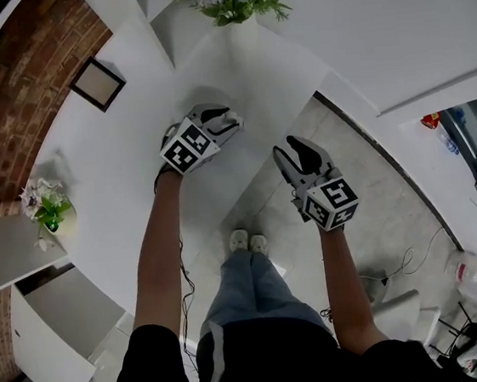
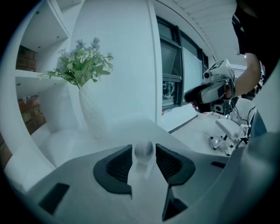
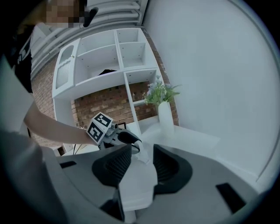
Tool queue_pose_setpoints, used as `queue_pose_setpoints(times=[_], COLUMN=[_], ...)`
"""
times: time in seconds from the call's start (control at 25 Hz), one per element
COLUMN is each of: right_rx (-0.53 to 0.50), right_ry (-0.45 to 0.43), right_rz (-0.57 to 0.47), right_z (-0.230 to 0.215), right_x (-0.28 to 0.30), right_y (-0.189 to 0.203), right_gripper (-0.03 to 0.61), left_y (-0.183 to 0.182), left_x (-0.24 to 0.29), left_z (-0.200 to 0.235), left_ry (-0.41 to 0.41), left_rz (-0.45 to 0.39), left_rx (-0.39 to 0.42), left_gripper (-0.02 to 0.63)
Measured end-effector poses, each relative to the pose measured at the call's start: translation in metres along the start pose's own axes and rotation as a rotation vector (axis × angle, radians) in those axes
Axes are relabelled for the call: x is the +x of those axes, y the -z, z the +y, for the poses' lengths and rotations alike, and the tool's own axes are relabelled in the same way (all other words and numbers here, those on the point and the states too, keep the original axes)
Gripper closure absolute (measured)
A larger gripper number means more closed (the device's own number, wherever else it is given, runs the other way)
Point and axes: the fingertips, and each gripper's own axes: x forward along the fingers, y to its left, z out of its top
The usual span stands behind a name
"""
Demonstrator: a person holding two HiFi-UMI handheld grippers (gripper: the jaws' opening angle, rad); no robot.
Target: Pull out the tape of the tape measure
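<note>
Head view, from above: a person stands at the corner of a broad white table (image 1: pixel 135 180), holding up a grey-and-black hand-held gripper in each hand. Left gripper (image 1: pixel 227 120) reaches over the tabletop. Its ribbed black pads (image 2: pixel 120 164) sit narrowly apart on either side of a small pale rounded object (image 2: pixel 144 150), which seems nipped between them. Right gripper (image 1: pixel 292 149) hangs beyond the table's edge, over grey floor (image 1: pixel 366 180) and well apart from its partner. Its jaws are narrowly parted, with only white showing between them, apparently tabletop.

Nothing here reads plainly as a tape measure, and that rounded object is the likeliest candidate. Caught at the pad tips alone, it could twist or slip free under a tug on the tape and drop to the table. It looks smooth, whitish and blurred, with a pale strip below it. No markings can be made out.
</note>
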Motion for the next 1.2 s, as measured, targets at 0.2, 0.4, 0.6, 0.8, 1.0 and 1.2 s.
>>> queue_pose_setpoints(times=[0.2, 0.4, 0.6, 0.8, 1.0, 1.2], right_rx=[0.002, 0.002, -0.040, -0.127, -0.303, -0.570], right_ry=[0.002, 0.000, -0.025, -0.070, -0.156, -0.239], right_rz=[0.014, 0.038, 0.076, 0.126, 0.227, 0.385], right_z=[-0.001, 0.001, 0.010, 0.024, 0.047, 0.062], right_x=[0.000, 0.002, 0.004, 0.003, 0.000, -0.005], right_y=[0.004, 0.011, 0.017, 0.015, 0.015, 0.029], right_gripper=[0.434, 0.434, 0.434, 0.434, 0.434, 0.423], left_y=[-0.003, -0.004, -0.010, -0.026, -0.044, -0.062], left_x=[-0.004, -0.007, -0.016, -0.037, -0.063, -0.092], left_z=[-0.004, -0.023, -0.038, -0.055, -0.078, -0.107], left_ry=[0.036, 0.103, 0.111, 0.104, 0.102, 0.103], left_rz=[-0.025, -0.031, -0.058, -0.093, -0.110, -0.124], left_rx=[0.011, 0.037, 0.038, 0.052, 0.096, 0.156], left_gripper=[0.494, 0.511, 0.520, 0.523, 0.525, 0.528])
